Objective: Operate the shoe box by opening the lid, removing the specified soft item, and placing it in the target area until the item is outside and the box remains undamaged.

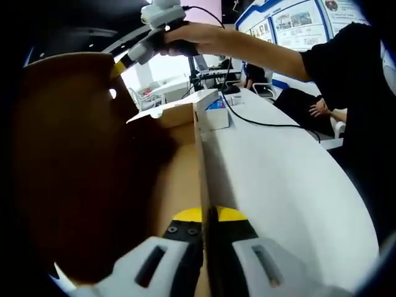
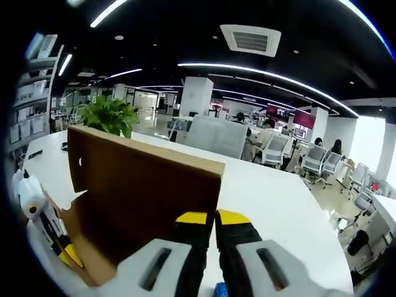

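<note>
Box point(image 2: 139, 198) sits at table point(image 1: 278, 185) edge, lid point(image 1: 74, 154) raised; thin stiff cardboard, light, creases easily. Left hand-held gripper point(image 1: 207, 232) pinches box wall edge; right hand-held gripper point(image 2: 207, 232) jaws near-closed behind lid top edge, grip unclear. Soft item unseen

The shoe box point(image 1: 176, 185) interior sits in deep shadow, its contents impossible to tell. In the right gripper view, the raised lid point(image 2: 142, 192) hides the inside.
</note>
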